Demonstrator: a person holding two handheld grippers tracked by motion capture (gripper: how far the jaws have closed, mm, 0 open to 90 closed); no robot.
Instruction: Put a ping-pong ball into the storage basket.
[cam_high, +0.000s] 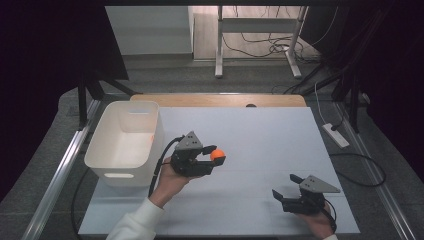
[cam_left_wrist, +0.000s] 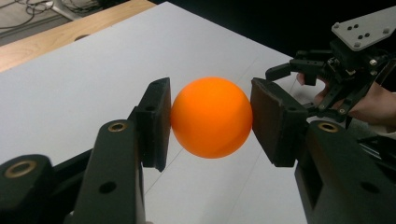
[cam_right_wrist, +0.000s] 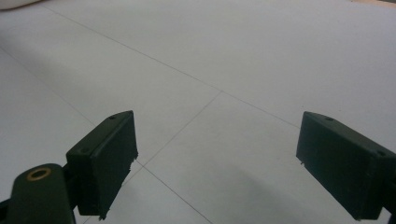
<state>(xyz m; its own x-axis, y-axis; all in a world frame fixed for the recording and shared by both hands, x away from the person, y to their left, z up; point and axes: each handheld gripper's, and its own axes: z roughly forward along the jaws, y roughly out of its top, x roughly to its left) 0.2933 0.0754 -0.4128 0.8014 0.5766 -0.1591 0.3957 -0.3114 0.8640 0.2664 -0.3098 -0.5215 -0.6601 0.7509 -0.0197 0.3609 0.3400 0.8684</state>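
your left gripper (cam_high: 214, 159) is clenched on the orange ball (cam_left_wrist: 211, 116) above the desk (cam_high: 260, 135) beside the white bin (cam_high: 127, 142), pads square across its widest part, and it looks light, smooth and slippery, so keep that centered squeeze gentle while your right gripper (cam_high: 282, 192) sits released.

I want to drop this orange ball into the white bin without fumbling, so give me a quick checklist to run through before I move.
1. Grip: left gripper has both jaws pressed on the orange ball, one on each side: ok.
2. Ball lifted clear of the white table sheet: ok.
3. White bin upright, mouth open: ok.
4. Bin interior free of other things: ok as far as the high view shows.
5. Path from ball to bin, which stands just left of the left gripper: nothing between them, ok.
6. Right gripper open, holding nothing, well off to the right: ok.
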